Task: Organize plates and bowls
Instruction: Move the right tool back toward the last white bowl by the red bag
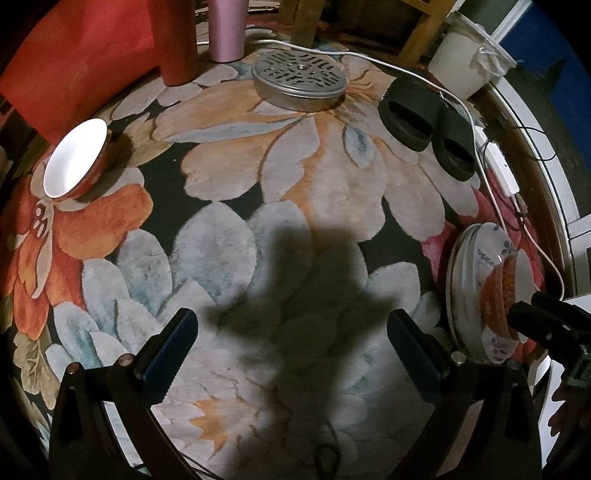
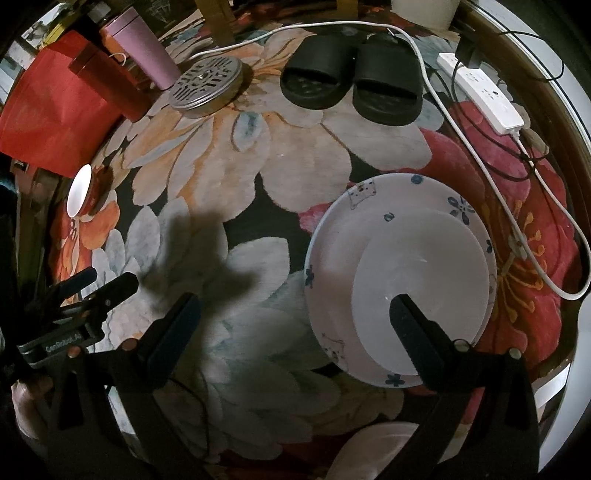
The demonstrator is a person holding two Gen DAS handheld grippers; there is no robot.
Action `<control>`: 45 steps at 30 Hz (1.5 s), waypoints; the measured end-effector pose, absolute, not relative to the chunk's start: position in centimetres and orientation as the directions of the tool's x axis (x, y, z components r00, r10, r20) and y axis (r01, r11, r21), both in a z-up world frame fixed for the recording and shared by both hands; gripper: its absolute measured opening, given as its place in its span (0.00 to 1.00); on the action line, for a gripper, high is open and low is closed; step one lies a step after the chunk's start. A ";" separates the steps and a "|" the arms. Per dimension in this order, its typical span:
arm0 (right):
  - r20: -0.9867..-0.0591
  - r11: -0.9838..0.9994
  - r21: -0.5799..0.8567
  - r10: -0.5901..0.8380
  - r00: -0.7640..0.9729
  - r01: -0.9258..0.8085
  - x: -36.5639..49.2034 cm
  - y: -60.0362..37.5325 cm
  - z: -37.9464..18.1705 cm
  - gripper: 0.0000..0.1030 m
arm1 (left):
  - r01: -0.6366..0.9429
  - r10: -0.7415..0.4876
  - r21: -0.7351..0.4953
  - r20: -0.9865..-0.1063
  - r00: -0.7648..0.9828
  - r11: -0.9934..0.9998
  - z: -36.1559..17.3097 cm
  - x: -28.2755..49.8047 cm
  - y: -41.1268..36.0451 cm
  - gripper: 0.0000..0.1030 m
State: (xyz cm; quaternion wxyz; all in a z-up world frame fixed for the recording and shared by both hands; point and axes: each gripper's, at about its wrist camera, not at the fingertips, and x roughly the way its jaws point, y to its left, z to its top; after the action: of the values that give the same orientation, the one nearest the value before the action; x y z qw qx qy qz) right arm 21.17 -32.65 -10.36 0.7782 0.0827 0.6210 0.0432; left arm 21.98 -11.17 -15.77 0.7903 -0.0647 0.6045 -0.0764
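Observation:
On a flowered rug, a white plate with blue flowers [image 2: 373, 218] lies at the right and carries a white-lined bowl [image 2: 421, 273]. In the left wrist view that plate [image 1: 484, 254] shows edge-on, and the bowl [image 1: 498, 291] has an orange-red outside. My right gripper [image 2: 295, 328] is open; its right finger [image 2: 417, 332] hangs over the bowl's near rim, its left finger over bare rug. A second red bowl [image 1: 75, 158] with a white inside stands far left, also visible as the small bowl [image 2: 79, 190]. My left gripper [image 1: 295, 350] is open above the rug, holding nothing.
Black slippers [image 2: 347, 81], a perforated metal tin [image 1: 299, 79], a pink tumbler [image 1: 227, 29], a red cylinder [image 1: 177, 44] and a red bag [image 2: 51, 114] ring the rug's far side. A white power strip [image 2: 484, 96] and cable [image 2: 480, 166] lie right. A pale round object [image 2: 373, 450] sits near.

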 end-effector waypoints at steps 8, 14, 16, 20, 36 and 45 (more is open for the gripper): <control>-0.960 0.983 0.181 0.171 0.221 0.026 21.3 -32.2 -10.5 1.00 | 0.034 -0.197 -0.195 -0.946 0.259 0.980 -15.9 22.0 -10.5 0.99; -0.960 0.984 0.177 0.170 0.224 0.012 21.4 -31.7 -10.5 1.00 | 0.021 -0.192 -0.193 -0.946 0.260 0.981 -16.0 21.9 -9.9 0.99; -0.960 0.984 0.177 0.171 0.222 0.007 21.4 -31.5 -10.5 1.00 | 0.016 -0.190 -0.193 -0.946 0.261 0.981 -16.1 21.9 -9.7 0.99; -0.960 0.984 0.177 0.172 0.222 -0.001 21.5 -31.2 -10.4 1.00 | 0.008 -0.187 -0.192 -0.947 0.262 0.981 -16.1 21.9 -9.3 0.99; -0.960 0.985 0.173 0.174 0.218 -0.027 21.6 -29.9 -10.6 1.00 | -0.015 -0.178 -0.188 -0.948 0.264 0.982 -16.4 21.8 -7.6 0.99; -0.960 0.984 0.167 0.178 0.215 -0.068 22.2 -28.2 -10.7 1.00 | -0.054 -0.162 -0.183 -0.949 0.272 0.982 -16.5 21.9 -5.4 0.99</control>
State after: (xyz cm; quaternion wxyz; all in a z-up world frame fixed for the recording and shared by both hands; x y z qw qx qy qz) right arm 22.22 -28.17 -10.69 0.7781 0.0443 0.6216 0.0789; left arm 21.95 -5.39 -16.52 0.7924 -0.0899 0.6024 -0.0340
